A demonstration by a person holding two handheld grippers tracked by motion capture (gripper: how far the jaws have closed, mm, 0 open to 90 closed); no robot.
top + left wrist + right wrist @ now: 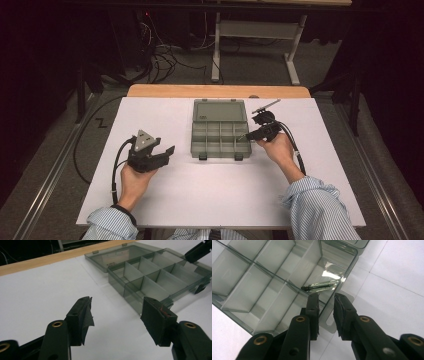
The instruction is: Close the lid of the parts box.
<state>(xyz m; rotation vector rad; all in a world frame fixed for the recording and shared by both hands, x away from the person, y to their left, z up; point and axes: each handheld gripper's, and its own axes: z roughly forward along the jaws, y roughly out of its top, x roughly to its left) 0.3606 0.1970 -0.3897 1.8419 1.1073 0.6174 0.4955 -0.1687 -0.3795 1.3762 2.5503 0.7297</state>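
A smoky clear compartment box (pixel 220 140) lies open at the table's middle, its lid (pixel 220 111) flat behind it. In the right gripper view a thin rod with a black tip and clear shaft (pixel 320 285) lies inside the box's corner compartment (pixel 329 272). My right gripper (pixel 326 298) hovers just over that compartment's wall, its jaws a little apart with nothing between them; from above it (pixel 246 135) sits at the box's right front corner. My left gripper (pixel 165 148) rests left of the box, wide open (pixel 116 307) and empty.
A thin grey rod-like tool (pixel 266 106) lies on the white table (pixel 200 190) just right of the lid. A wooden strip (pixel 215 91) edges the table's far side. Cables trail from both grippers. Table legs and wires stand on the floor beyond.
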